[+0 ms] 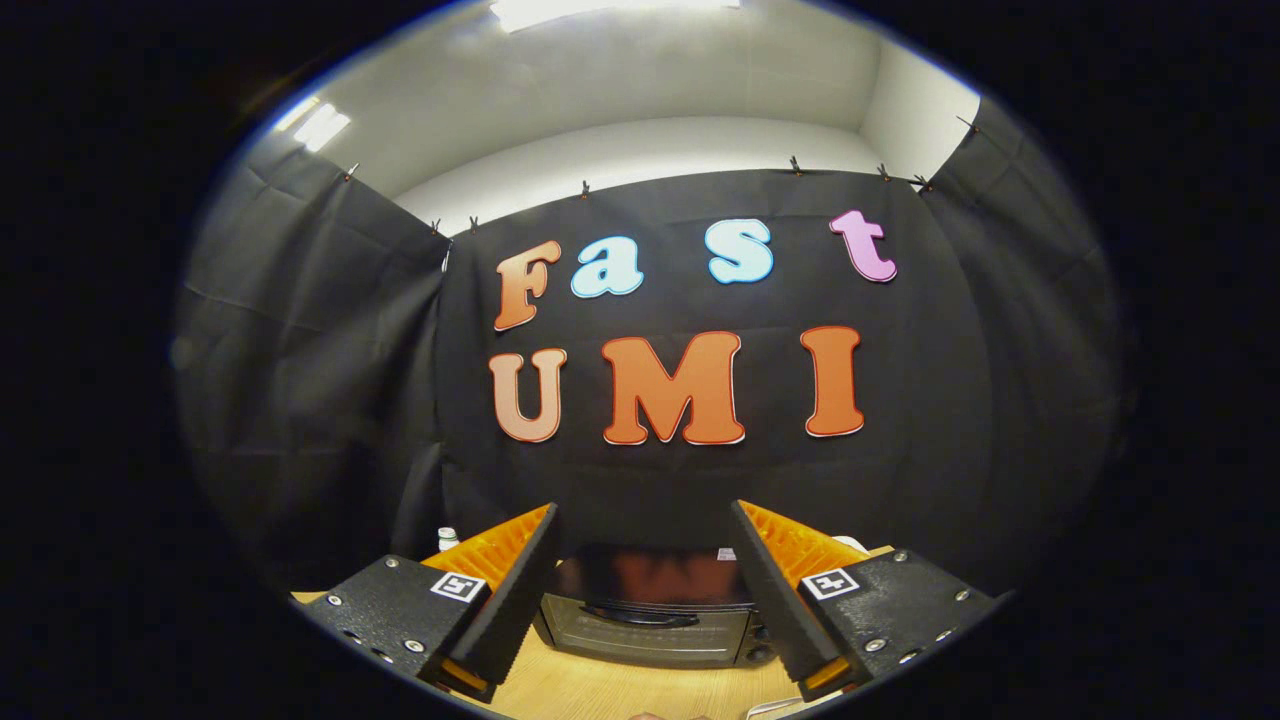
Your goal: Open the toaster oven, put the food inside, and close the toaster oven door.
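My claw [645, 520] is spread wide and grasping nothing, its two fingers framing the toaster oven [648, 615], which sits just ahead of them with its door closed and its dark handle across the front. The oven rests on a pale wooden table [620, 690], and a small white bottle [448, 539] stands at the table's far edge beyond my left finger. Black cloth [300, 380] walls the booth on three sides, hung by clips under a white ceiling [640, 90] with bright light panels.
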A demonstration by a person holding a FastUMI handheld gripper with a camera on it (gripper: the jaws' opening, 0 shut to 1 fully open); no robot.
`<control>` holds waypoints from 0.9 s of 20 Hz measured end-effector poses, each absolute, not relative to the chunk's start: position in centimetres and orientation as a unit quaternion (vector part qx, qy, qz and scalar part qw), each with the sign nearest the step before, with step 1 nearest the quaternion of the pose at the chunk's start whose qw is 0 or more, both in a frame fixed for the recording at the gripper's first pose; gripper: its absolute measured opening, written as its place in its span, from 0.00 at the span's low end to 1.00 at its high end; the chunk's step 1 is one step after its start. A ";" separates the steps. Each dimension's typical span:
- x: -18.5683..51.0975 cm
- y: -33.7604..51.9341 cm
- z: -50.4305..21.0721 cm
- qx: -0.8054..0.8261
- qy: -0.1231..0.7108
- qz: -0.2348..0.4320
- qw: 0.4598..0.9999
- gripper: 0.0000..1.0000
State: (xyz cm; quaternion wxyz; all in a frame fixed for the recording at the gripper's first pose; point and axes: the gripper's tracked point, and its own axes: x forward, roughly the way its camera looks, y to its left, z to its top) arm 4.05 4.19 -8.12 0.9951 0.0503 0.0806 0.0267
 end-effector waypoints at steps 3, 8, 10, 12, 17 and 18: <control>5.2 5.4 -10.4 0.044 0.093 0.028 0.994 0.99; 7.1 7.4 -16.0 0.062 0.149 0.036 0.986 0.99; 7.8 7.4 -18.1 0.057 0.169 0.028 0.984 0.99; 8.5 7.6 -20.2 0.043 0.186 0.019 0.981 0.99; 10.0 8.7 -25.0 0.031 0.229 0.012 0.973 0.99; 10.3 9.0 -25.7 0.031 0.234 0.013 0.972 0.99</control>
